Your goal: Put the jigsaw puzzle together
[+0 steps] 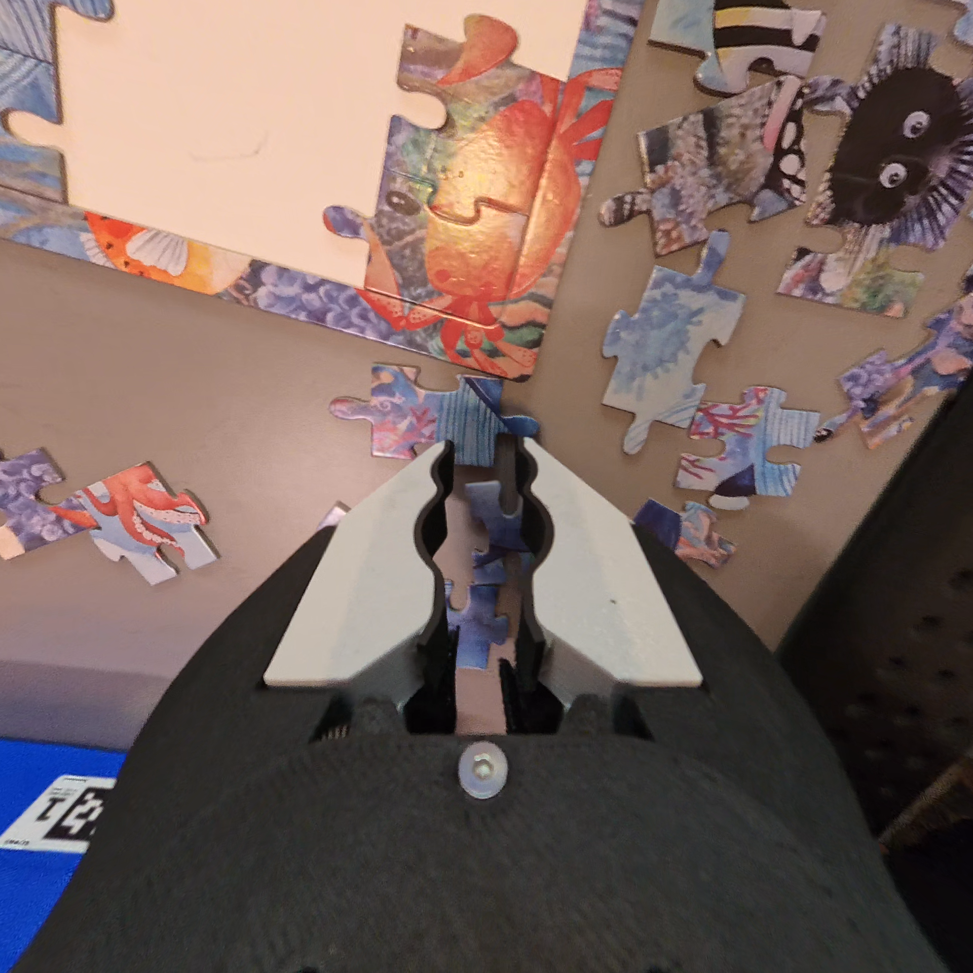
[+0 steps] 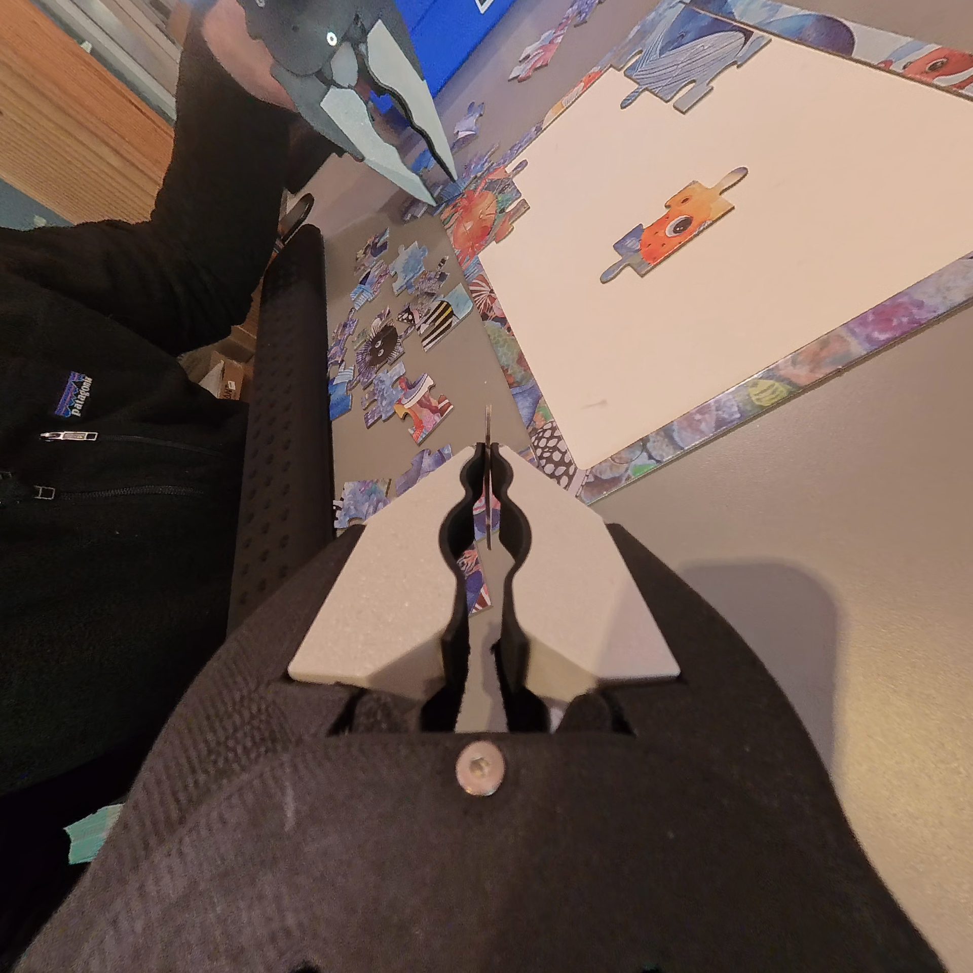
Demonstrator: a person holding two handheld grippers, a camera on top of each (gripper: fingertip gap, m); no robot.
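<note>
1. The grey matte worktop [image 2: 790, 474] is carrying the flat puzzle tray [image 2: 737, 316], its glossy printed border being filled at the crab corner [image 1: 484, 200] and the whale corner only
2. Loose die-cut cardboard pieces [image 1: 668, 358] are lying scattered beside the tray's near edge
3. The right gripper [image 2: 488, 447] is being held clenched on a thin puzzle piece [image 2: 488, 421], seen edge-on and upright; the tray's bare white bed lies ahead and to its right
4. The left gripper [image 1: 487, 447] is being held nearer the crab corner, grasping a blue striped piece [image 1: 476, 421] just below it
</note>
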